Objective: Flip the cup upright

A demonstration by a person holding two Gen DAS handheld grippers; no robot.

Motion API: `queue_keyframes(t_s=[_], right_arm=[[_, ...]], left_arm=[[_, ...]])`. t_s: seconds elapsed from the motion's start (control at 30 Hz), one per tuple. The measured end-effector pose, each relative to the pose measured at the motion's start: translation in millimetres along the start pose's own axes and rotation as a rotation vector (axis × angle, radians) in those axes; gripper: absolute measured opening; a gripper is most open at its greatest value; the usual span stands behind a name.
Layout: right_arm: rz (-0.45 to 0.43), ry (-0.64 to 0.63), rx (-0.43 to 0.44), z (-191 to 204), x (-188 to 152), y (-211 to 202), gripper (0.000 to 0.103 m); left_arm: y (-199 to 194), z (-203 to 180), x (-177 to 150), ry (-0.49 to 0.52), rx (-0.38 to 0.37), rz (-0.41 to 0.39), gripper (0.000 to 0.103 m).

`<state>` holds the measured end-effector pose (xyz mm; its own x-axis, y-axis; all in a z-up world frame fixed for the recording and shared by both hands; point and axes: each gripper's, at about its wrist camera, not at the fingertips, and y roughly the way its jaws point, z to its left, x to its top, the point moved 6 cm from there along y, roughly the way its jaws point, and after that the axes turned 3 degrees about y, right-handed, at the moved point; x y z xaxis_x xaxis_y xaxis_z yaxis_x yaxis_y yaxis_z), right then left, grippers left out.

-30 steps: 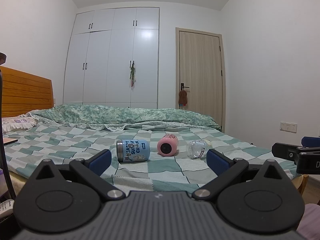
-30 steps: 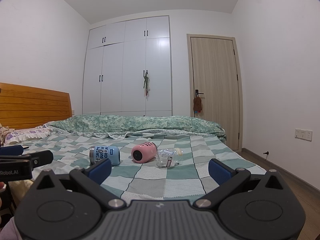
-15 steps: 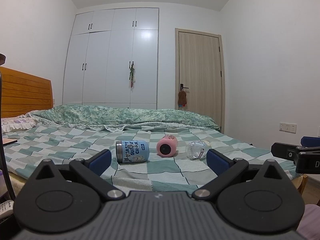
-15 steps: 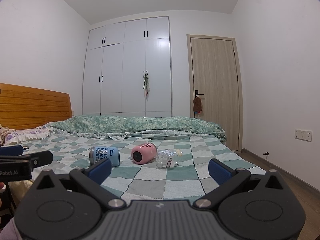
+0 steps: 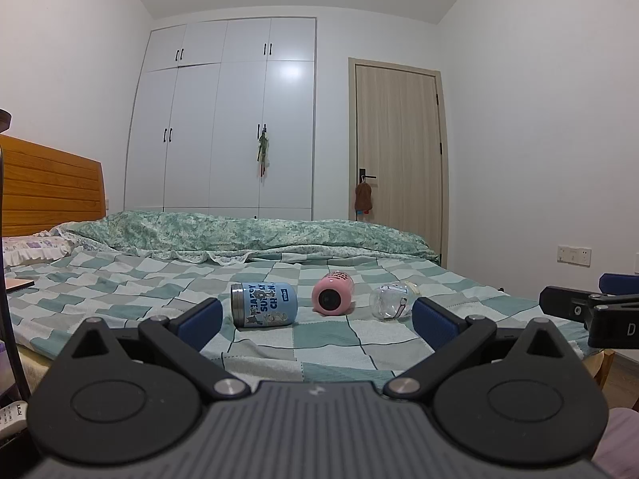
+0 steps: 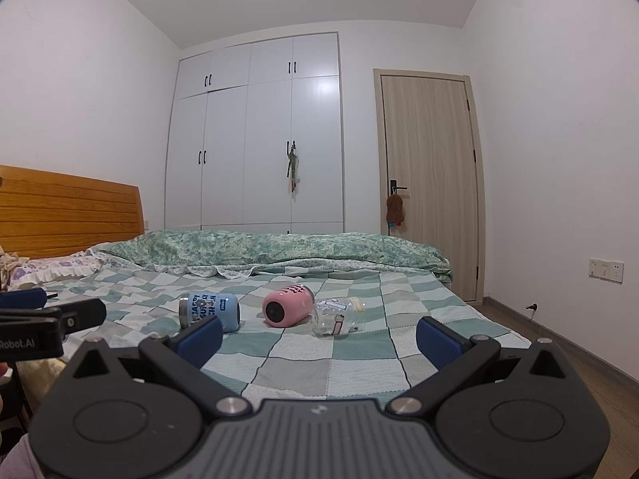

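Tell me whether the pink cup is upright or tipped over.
Tipped over. The pink cup lies on its side on the checkered bedspread, one round end facing the cameras, between the blue cup and the clear cup.

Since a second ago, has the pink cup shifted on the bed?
No. The pink cup lies on its side on the same checked squares of the bedspread, between the blue cup and the clear cup.

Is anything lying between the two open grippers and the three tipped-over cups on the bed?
Nothing visible does. The blue cup, pink cup and clear cup lie on their sides on the checked bedspread, and only bare bedspread separates them from the left gripper and the right gripper.
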<state>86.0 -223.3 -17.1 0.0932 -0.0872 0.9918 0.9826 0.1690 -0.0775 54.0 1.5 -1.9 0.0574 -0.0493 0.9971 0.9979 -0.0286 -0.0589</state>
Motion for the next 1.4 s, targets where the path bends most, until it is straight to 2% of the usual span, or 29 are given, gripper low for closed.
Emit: queue_keyframes(t_s=[0.33, 0.43, 0.63, 0.8, 0.97, 1.4], right_arm=[[0.012, -0.009, 0.007, 2, 6, 7, 0.103], [0.029, -0.011, 0.017, 6, 8, 22, 0.103], [0.060, -0.023, 0.052, 18, 12, 57, 0.103], [0.077, -0.031, 0.091, 33, 18, 97, 0.103], [0.094, -0.040, 0.135, 49, 24, 144, 0.103], [0.171, -0.072, 0.223, 67, 19, 250, 0.103]], left_arm=[[5, 4, 3, 0.007, -0.008, 0.006, 0.103], [15, 9, 12, 0.029, -0.065, 0.024, 0.103], [54, 23, 35, 0.188, -0.130, 0.072, 0.103], [98, 25, 45, 0.355, -0.198, 0.170, 0.103], [145, 29, 47, 0.490, -0.243, 0.261, 0.103], [259, 34, 28, 0.716, -0.329, 0.483, 0.103]])
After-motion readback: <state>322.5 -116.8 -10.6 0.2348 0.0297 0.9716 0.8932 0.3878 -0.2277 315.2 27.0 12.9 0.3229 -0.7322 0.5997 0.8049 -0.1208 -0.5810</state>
